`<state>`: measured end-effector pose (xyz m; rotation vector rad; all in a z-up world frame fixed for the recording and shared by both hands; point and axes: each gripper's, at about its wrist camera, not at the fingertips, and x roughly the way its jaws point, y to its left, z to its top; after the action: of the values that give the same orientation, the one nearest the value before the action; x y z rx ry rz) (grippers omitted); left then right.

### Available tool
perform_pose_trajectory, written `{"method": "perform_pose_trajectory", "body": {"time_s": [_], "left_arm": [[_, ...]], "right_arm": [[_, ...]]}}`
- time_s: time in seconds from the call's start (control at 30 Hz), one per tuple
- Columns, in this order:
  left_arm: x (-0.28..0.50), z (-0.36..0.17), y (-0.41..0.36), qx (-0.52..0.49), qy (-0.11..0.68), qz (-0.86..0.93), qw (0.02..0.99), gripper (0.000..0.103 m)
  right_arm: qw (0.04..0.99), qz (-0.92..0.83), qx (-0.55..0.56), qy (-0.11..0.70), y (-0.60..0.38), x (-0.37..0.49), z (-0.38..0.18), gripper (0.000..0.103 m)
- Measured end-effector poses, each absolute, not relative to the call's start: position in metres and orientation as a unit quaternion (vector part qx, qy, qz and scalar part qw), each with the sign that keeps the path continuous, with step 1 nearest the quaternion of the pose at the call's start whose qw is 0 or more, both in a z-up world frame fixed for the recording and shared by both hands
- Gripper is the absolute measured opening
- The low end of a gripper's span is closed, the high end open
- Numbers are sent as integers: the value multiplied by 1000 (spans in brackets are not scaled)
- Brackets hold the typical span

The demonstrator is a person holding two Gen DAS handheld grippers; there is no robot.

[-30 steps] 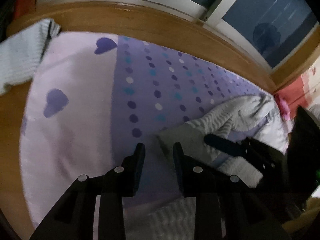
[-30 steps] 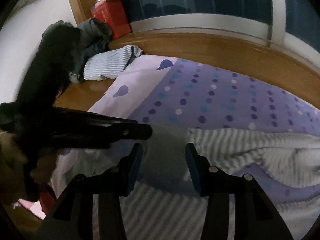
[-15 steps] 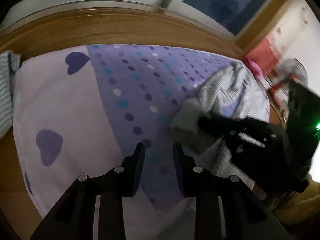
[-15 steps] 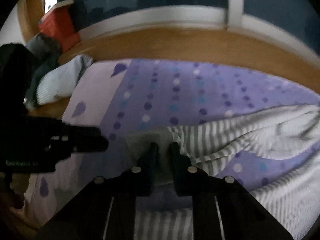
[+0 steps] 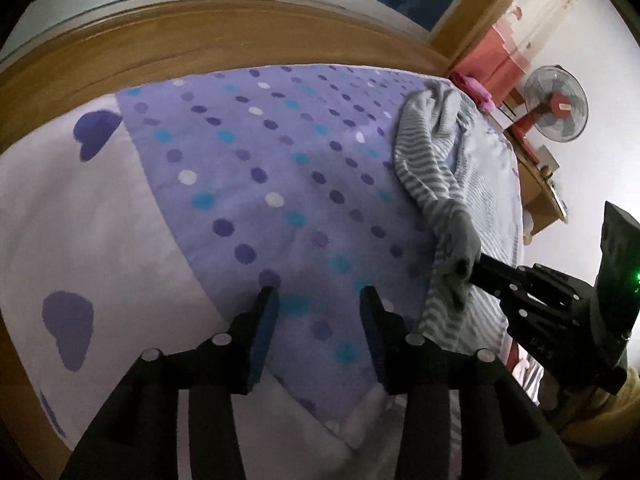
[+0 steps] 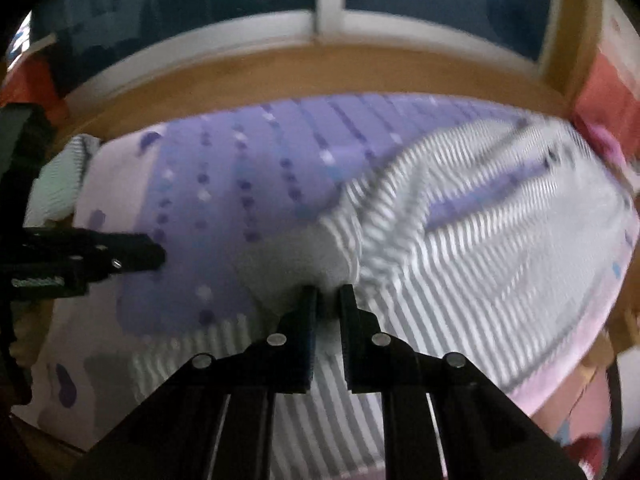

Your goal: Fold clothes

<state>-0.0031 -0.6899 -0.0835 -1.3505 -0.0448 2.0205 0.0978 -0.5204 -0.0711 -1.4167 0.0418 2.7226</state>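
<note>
While the right gripper pinches the grey cuff of the striped top, its jaws nearly together, the left gripper at nine o'clock hangs over the dotted bedspread, jaws opening on nothing

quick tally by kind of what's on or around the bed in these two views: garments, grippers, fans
Garments: 2, the grey-and-white striped knit top and a pale striped folded garment at the bed's far left edge.
Grippers: 2, the left gripper, jaws opening over bare purple dotted bedsheet, and the right gripper, clamped on the top's grey cuff.
Fans: 1, the red-hubbed desk fan.
Total: 5
</note>
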Motion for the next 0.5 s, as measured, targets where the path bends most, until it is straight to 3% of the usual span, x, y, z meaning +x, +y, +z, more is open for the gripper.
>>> {"method": "perform_pose_trajectory", "body": {"time_s": [0.2,0.5], "left_arm": [[-4,-84,-679,-513,1,780,358,55],[3,-79,-651,-504,42,760,407,55]], "right_arm": [[42,883,-467,22,-519,110,-78,10],[40,893,-448,21,-520,122,-67,12]]}}
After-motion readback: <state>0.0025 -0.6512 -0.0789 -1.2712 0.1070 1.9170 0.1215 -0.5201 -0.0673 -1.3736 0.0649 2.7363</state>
